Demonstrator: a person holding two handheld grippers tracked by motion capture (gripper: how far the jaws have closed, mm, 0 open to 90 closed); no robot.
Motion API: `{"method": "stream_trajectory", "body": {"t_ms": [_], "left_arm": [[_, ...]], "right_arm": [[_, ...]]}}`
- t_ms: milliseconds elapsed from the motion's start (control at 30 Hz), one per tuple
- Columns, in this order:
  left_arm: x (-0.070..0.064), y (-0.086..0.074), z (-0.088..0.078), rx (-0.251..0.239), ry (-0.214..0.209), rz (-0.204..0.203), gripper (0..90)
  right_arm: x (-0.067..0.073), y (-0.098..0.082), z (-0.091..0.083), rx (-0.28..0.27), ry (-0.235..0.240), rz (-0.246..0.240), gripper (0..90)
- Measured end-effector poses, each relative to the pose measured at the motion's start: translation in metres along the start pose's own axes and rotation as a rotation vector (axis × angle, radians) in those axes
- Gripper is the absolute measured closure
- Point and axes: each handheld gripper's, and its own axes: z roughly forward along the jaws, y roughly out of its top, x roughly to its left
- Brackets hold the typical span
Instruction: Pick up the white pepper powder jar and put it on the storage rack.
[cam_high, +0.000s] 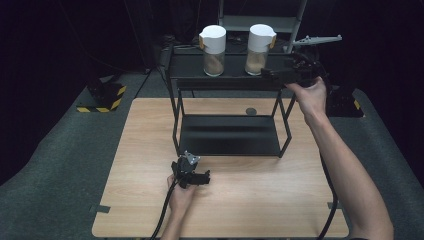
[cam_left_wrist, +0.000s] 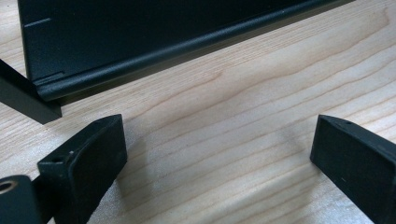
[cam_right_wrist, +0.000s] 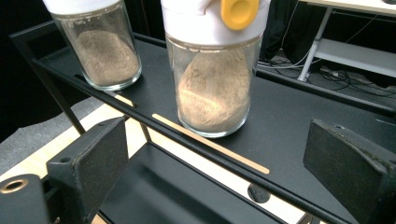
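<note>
Two glass jars with white lids and tan powder stand on the top shelf of a black metal rack (cam_high: 225, 80). The right jar (cam_high: 259, 50) (cam_right_wrist: 215, 79) has a yellow tab on its lid; the left jar (cam_high: 213, 51) (cam_right_wrist: 100, 46) stands beside it. My right gripper (cam_high: 267, 73) (cam_right_wrist: 215, 163) is open at the shelf's right end, its jaws a little short of the right jar. My left gripper (cam_high: 204, 178) (cam_left_wrist: 219, 158) rests open on the wooden table (cam_high: 150, 130), just in front of the rack's lower shelf (cam_left_wrist: 140, 42), with nothing between its jaws.
The rack's lower shelf (cam_high: 230, 135) is bare. A small dark disc (cam_high: 250, 111) lies on the table behind the rack. Grey carpet (cam_high: 60, 150) surrounds the table. A black block with yellow stripes (cam_high: 102, 97) sits at the far left, a metal stand (cam_high: 280, 22) behind the rack.
</note>
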Motion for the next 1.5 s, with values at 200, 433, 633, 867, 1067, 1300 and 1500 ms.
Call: {"method": "stream_trajectory", "body": {"t_ms": [200, 433, 633, 867, 1067, 1300, 1500], "left_arm": [[0.000, 0.000, 0.000, 0.000, 0.000, 0.000, 3.8], [0.000, 0.000, 0.000, 0.001, 0.000, 0.001, 3.9], [0.000, 0.000, 0.000, 0.002, 0.000, 0.002, 3.9], [0.000, 0.000, 0.000, 0.000, 0.000, 0.000, 3.8], [0.000, 0.000, 0.000, 0.001, 0.000, 0.001, 3.8], [0.000, 0.000, 0.000, 0.000, 0.000, 0.000, 3.9], [0.000, 0.000, 0.000, 0.000, 0.000, 0.000, 3.8]], "right_arm": [[-0.003, -0.005, -0.002, 0.000, 0.010, 0.004, 6.3], [-0.005, -0.010, -0.006, -0.003, 0.019, 0.005, 6.4], [-0.008, -0.016, -0.009, -0.012, 0.023, 0.015, 6.4], [-0.010, -0.022, -0.013, -0.013, 0.027, 0.016, 6.6], [-0.011, -0.026, -0.015, -0.012, 0.033, 0.014, 6.8], [-0.009, -0.031, -0.016, -0.006, 0.038, 0.006, 6.8], [-0.008, -0.037, -0.018, -0.002, 0.045, 0.003, 6.8]]}}
